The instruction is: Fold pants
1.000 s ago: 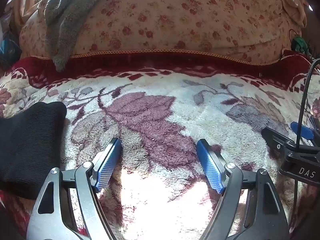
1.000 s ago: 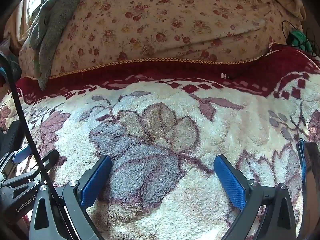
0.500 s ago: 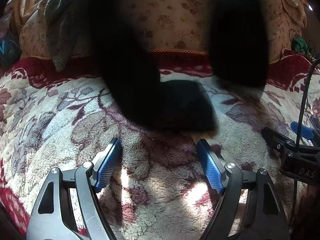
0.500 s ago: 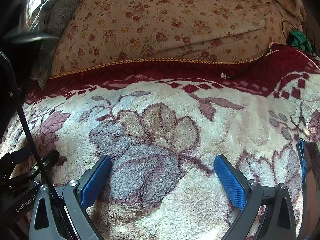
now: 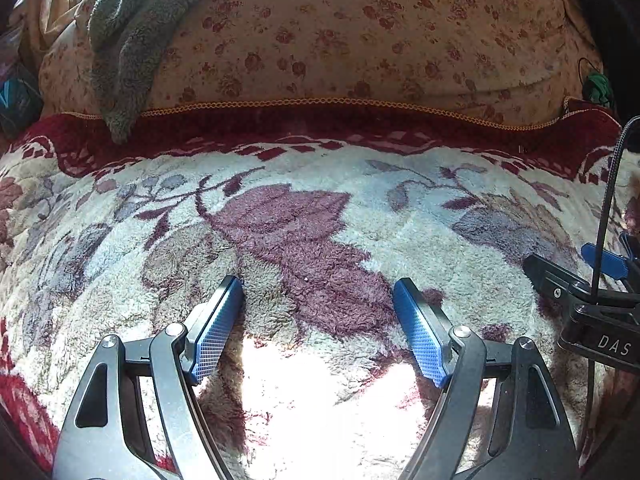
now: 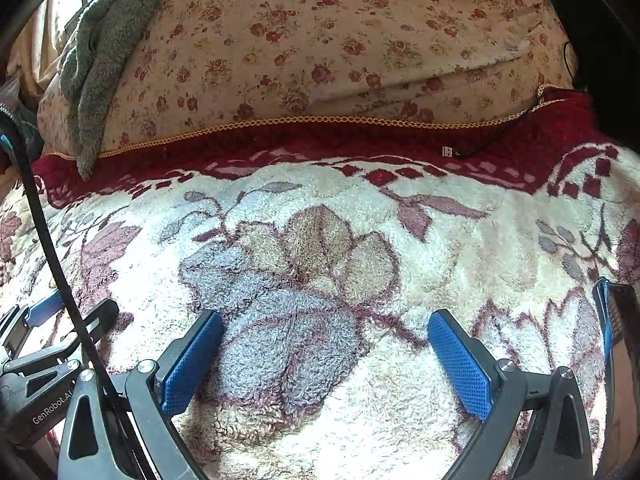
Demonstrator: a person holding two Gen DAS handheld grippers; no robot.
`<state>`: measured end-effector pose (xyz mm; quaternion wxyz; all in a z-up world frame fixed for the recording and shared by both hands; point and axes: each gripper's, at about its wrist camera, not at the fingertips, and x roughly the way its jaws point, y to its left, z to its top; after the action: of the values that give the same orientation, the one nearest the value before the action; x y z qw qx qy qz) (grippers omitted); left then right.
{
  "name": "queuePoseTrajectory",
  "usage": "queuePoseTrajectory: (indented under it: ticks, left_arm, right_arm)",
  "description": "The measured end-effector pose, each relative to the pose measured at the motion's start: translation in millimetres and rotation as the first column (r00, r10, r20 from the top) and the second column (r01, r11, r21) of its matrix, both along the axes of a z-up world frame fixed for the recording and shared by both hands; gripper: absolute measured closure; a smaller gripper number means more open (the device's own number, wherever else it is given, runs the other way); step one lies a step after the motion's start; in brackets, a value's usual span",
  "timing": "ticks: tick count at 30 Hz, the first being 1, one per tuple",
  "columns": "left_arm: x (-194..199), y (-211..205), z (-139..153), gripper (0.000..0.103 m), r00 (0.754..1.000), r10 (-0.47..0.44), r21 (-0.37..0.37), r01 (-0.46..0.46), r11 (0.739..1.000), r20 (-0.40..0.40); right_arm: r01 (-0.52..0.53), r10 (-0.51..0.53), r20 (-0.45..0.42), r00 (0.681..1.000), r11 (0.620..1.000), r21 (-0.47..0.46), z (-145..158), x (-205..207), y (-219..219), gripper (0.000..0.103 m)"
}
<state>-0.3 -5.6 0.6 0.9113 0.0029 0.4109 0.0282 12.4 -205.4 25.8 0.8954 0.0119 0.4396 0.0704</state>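
Observation:
No pants show in either view now. My left gripper [image 5: 318, 284] is open, its blue pads [image 5: 216, 328] spread wide over a cream fleece blanket [image 5: 400, 200] with purple leaf patterns, nothing between them. My right gripper [image 6: 326, 316] is also open and empty above a grey and brown flower on the same blanket [image 6: 460, 248]. The two grippers sit side by side: the right gripper's body [image 5: 592, 292] shows at the right edge of the left wrist view, and the left gripper's body [image 6: 52, 332] at the left edge of the right wrist view.
A big floral quilt [image 5: 360, 40] is heaped behind the blanket's red border [image 5: 320, 124]. A grey towel [image 5: 132, 40] hangs over its left side. A USB cable end [image 6: 450, 151] lies on the border. A dark flat object [image 6: 622, 336] sits at the right edge.
A folded black garment lay at the left of the left wrist view 1.0 s ago; a dark blur swept across 0.5 s ago; now it is gone from view. Both grippers stayed put.

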Motion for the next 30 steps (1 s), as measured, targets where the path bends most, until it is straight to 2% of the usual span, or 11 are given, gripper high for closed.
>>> queuePoseTrajectory:
  ticks: [30]
  left_arm:
    - [0.2,1.1,-1.4,0.024,1.0,0.002,0.008,-0.002,1.0,-0.007]
  right_arm:
    - [0.0,0.0,-0.001,1.0,1.0,0.0,-1.0,-0.2,0.8,0.001]
